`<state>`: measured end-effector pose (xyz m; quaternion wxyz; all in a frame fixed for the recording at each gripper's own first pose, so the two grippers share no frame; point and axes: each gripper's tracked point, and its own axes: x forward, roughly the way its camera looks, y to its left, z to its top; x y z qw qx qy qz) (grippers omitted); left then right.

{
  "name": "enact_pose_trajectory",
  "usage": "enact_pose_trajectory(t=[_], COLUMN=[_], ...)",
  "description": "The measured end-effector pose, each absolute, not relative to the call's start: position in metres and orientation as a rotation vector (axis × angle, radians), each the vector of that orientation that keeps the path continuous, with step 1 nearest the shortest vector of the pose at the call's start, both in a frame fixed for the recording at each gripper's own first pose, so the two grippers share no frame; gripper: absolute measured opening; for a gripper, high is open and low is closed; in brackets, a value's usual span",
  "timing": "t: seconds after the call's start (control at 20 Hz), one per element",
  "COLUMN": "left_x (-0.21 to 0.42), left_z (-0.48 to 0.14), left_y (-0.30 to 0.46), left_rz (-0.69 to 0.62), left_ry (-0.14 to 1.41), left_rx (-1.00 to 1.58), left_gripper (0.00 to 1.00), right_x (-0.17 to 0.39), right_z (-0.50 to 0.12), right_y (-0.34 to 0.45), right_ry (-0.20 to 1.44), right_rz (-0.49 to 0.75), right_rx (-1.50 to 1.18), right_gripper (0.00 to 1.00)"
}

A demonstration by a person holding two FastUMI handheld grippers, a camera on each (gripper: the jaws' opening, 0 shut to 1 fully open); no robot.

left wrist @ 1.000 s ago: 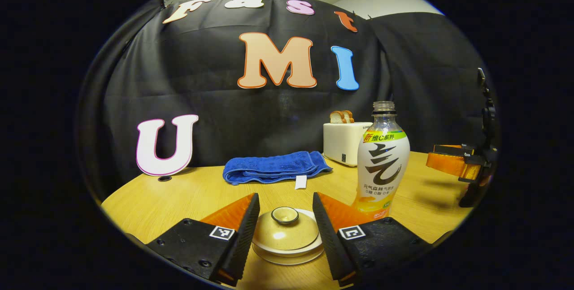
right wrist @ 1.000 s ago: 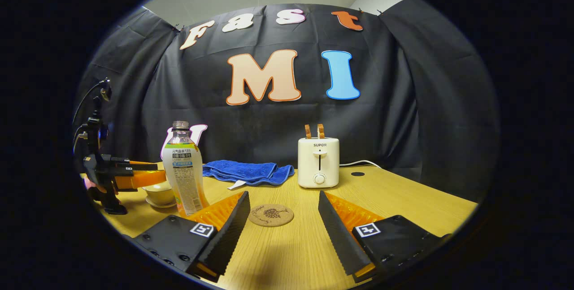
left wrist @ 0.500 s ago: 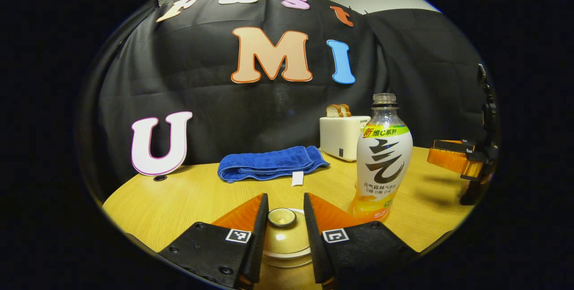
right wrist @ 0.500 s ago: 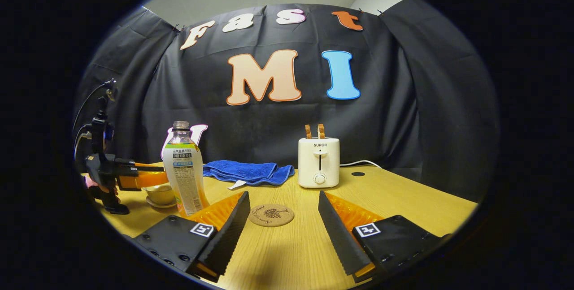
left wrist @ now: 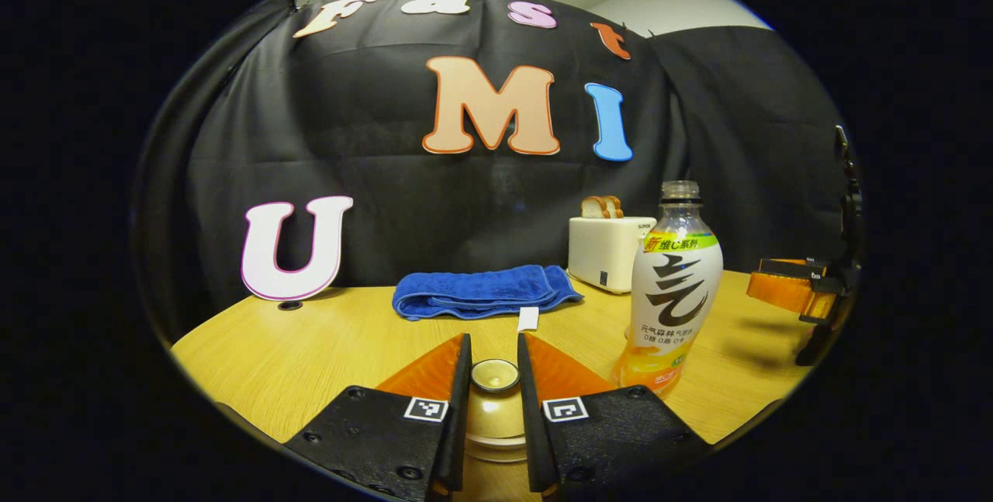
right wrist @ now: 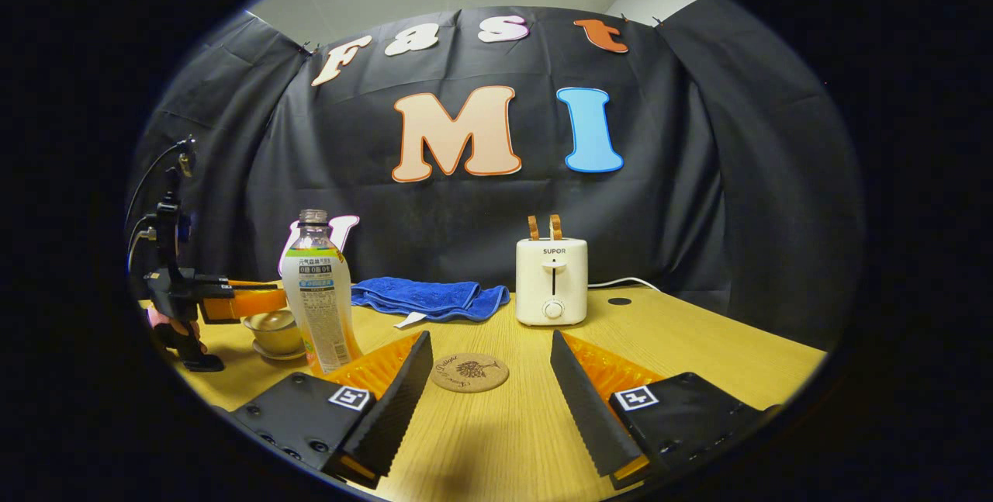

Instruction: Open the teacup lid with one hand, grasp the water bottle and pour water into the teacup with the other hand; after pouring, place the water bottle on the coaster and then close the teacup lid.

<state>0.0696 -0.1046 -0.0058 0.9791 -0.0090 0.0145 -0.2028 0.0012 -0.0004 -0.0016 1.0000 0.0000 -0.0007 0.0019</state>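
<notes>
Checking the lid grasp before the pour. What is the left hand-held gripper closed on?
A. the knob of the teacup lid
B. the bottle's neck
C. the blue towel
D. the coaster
A: in the left gripper view, the left hand-held gripper has both fingers against the knob of the teacup lid; the bottle stands apart.

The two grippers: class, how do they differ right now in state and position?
The left gripper is shut on the teacup lid's knob; the right gripper is open and holds nothing. The left sits at the teacup, while the right hangs over bare table with the coaster between its fingers. Both point toward the booth's wall.
</notes>
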Motion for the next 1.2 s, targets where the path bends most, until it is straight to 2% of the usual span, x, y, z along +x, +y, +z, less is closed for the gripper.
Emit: enact_pose_trajectory(t=[0.05,0.1,0.45,0.5,0.55,0.6,0.65,0.75,0.85,0.9,0.95,1.0,1.2], left_x=[0.07,0.07,0.057,0.053,0.049,0.044,0.04,0.033,0.028,0.026,0.024,0.023,0.016], left_z=[-0.003,-0.003,-0.003,-0.005,-0.004,-0.002,-0.003,-0.002,-0.002,-0.003,-0.002,-0.002,-0.002], left_y=[-0.1,-0.097,-0.049,-0.039,-0.028,-0.018,-0.008,0.004,0.013,0.016,0.017,0.02,0.033], left_rz=[-0.386,-0.366,-0.198,-0.168,-0.138,-0.107,-0.078,-0.042,-0.023,-0.02,-0.018,-0.015,0.023], left_ry=[0.014,0.008,0.01,0.014,0.012,0.004,0.006,0.004,0.003,0.002,0.002,0.002,0.002], left_rx=[-0.023,-0.012,-0.01,-0.007,-0.01,-0.01,-0.006,-0.004,-0.004,-0.005,-0.005,-0.004,-0.003], left_gripper=[0.3,0.3,0.3,0.3,0.29,0.3,0.3,0.29,0.3,0.3,0.3,0.3,0.3], right_x=[0.002,0.001,0.002,0.001,0.0,-0.001,0.0,0.0,0.002,0.002,0.003,0.005,0.01], right_z=[-0.002,-0.002,-0.002,-0.002,-0.002,-0.002,-0.003,-0.003,-0.004,-0.004,-0.004,-0.004,-0.006], right_y=[0.0,0.0,0.002,0.004,0.01,0.017,0.023,0.03,0.039,0.045,0.053,0.06,0.083], right_ry=[-0.002,-0.002,-0.002,-0.001,0.0,0.002,0.004,0.008,0.009,0.011,0.013,0.014,0.017], right_rz=[0.004,0.006,0.01,0.022,0.051,0.086,0.117,0.162,0.189,0.209,0.232,0.254,0.314], right_rx=[0.0,0.0,0.0,0.001,0.002,0.002,0.004,0.005,0.007,0.008,0.008,0.01,0.012], right_gripper=[0.97,0.94,0.94,0.97,1.0,0.94,0.97,0.94,0.94,0.97,0.94,0.97,0.94])
